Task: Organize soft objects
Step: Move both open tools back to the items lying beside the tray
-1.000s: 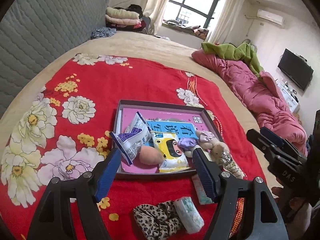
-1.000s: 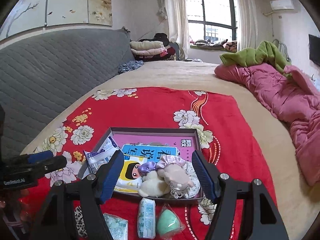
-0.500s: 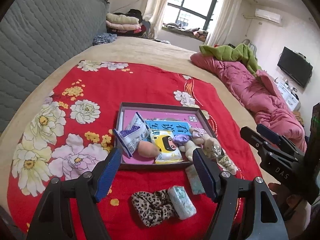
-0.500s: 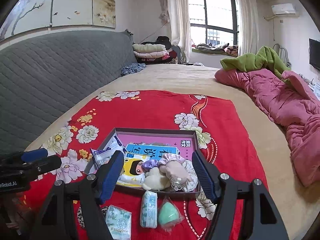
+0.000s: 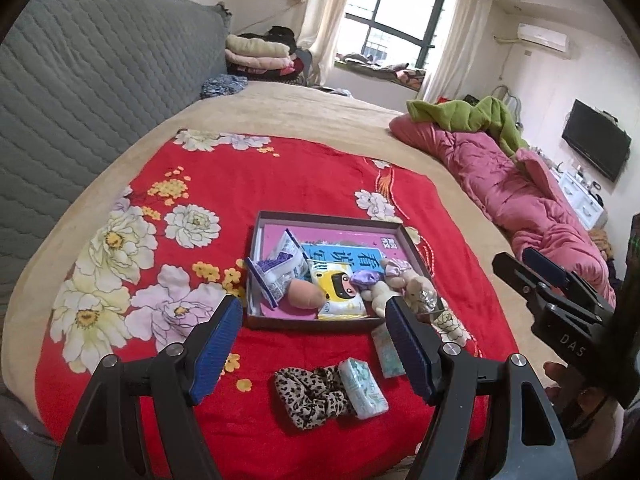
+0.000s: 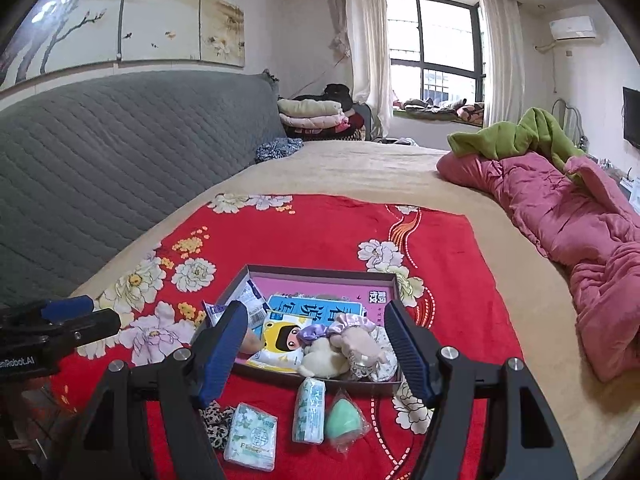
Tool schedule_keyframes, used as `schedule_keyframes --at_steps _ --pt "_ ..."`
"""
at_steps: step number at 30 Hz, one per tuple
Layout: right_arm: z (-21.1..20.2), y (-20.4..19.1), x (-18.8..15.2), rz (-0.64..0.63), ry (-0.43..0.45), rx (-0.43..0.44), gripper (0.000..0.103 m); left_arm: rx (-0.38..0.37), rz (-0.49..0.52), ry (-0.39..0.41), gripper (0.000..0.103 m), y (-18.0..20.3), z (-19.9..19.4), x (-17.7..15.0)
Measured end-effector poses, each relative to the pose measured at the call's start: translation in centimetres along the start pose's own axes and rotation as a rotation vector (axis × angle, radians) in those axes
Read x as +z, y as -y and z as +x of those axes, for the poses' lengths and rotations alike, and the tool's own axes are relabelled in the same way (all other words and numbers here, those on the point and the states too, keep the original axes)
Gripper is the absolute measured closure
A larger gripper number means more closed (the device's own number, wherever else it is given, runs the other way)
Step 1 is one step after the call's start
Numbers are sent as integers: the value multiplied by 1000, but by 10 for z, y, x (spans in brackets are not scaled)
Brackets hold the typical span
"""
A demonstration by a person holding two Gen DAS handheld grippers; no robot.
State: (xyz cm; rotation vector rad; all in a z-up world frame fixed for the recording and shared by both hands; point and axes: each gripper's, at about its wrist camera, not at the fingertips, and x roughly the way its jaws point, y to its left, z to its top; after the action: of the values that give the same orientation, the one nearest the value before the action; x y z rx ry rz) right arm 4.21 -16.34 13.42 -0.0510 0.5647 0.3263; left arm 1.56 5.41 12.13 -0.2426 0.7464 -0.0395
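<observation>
While we hold both claws above the near edge of the red flowered blanket (image 5: 304, 176), each stands spread wide with nothing between its blue pads: the left claw (image 5: 314, 344) and the right claw (image 6: 316, 354) both point toward the shallow box (image 5: 332, 218), which serves as our landmark.

Inside the box, on its pink floor, we see a blue booklet (image 5: 344, 256) toward the far side, a white and purple packet (image 5: 280, 270) leaning at the left wall, a peach sponge (image 5: 306, 298) near the front wall, and a yellow cartoon packet (image 5: 338, 290) just right of the sponge. A purple scrunchie (image 5: 366, 278) and a small plush toy (image 6: 360, 344) crowd the front right corner, touching one another.

Outside the box, on the blanket in front of its front wall, lie a leopard scrunchie (image 5: 310, 394) and a tissue pack (image 5: 364, 388) touching it on the right. A second, slimmer tissue pack (image 6: 309, 410) lies just in front of the box, with a green sponge in clear wrap (image 6: 344, 424) beside it on the right.

Beyond the box, a pink quilt (image 6: 568, 220) lies along the right side of the bed.
</observation>
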Motion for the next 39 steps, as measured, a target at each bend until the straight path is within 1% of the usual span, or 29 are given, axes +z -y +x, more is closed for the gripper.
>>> schedule_keyframes --at_steps 3,6,12,19,22,25,31,39 --pt "-7 5 5 12 5 6 33 8 1 13 28 1 -8 4" --pt "-16 9 7 12 16 4 33 9 0 5 27 1 -12 4" --pt "-26 13 1 17 10 4 33 11 5 -29 27 2 -11 -9" --pt "-24 11 -20 4 -32 19 33 11 7 -74 27 2 2 -36" --pt "-22 9 -31 0 -42 27 33 0 2 -107 27 1 12 -49" --pt "-17 9 -42 -3 -73 31 33 -2 2 -153 27 -1 23 -63" --pt "-6 7 -63 -13 -126 35 33 -11 2 -211 27 -1 37 -85" --pt "9 4 -84 -3 -183 39 33 -40 11 -274 27 6 58 -102"
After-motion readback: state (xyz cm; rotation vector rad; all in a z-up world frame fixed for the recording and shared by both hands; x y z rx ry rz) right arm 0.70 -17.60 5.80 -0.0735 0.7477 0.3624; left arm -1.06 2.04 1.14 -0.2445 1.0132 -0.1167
